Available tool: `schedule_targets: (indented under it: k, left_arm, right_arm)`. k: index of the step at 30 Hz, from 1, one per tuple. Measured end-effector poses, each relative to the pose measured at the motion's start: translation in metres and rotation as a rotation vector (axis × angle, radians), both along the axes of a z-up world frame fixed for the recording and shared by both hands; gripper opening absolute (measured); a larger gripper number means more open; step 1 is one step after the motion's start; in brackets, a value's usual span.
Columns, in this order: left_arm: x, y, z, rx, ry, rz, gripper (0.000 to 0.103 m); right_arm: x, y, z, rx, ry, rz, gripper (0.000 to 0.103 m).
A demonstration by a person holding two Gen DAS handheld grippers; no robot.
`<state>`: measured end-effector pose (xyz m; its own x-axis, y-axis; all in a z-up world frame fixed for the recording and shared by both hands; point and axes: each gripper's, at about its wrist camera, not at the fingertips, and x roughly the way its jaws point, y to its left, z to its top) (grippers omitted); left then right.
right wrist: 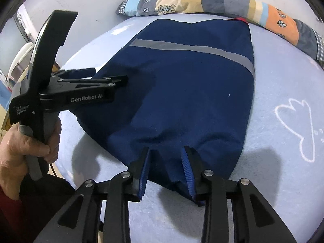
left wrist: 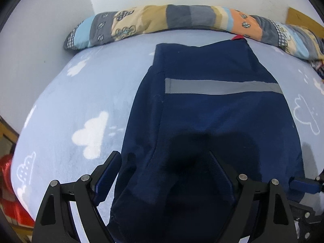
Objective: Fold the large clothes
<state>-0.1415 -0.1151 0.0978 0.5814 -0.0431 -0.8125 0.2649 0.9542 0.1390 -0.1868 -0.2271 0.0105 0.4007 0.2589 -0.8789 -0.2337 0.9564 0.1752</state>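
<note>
Below: navy work garment (right wrist: 182,85) lay soft, limp (judged) | left gripper (left wrist: 166,174), right gripper (right wrist: 166,162) stood apart astride near hem | grasp hem corners.

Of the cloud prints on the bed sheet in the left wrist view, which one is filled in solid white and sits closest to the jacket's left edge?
The solid white cloud, just left of the navy jacket. The other nearby clouds are outline or dotted drawings.

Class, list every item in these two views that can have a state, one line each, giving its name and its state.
navy garment: folded, lying flat on the bed
grey stripe: facing up, across the garment
patchwork quilt: rolled up along the wall
bed sheet: spread smooth
left gripper: open, over the garment's near edge
right gripper: open, astride the near edge
</note>
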Motion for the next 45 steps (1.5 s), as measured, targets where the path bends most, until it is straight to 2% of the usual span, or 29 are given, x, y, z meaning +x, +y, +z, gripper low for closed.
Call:
schedule_targets:
  k: [3, 12, 45]
  left_arm:
    - [-0.005, -0.002, 0.001, 0.026, -0.024, -0.012, 0.086]
    - [-0.019, -0.004, 0.0, 0.027, -0.028, -0.029, 0.086]
    - [-0.011, -0.006, 0.001, 0.044, -0.019, -0.04, 0.086]
  right_arm:
    - [-0.004, 0.002, -0.001, -0.021, -0.008, 0.006, 0.035]
    - [-0.007, 0.004, -0.001, -0.035, -0.016, -0.007, 0.036]
    - [-0.003, 0.004, 0.0, -0.052, 0.005, -0.022, 0.038]
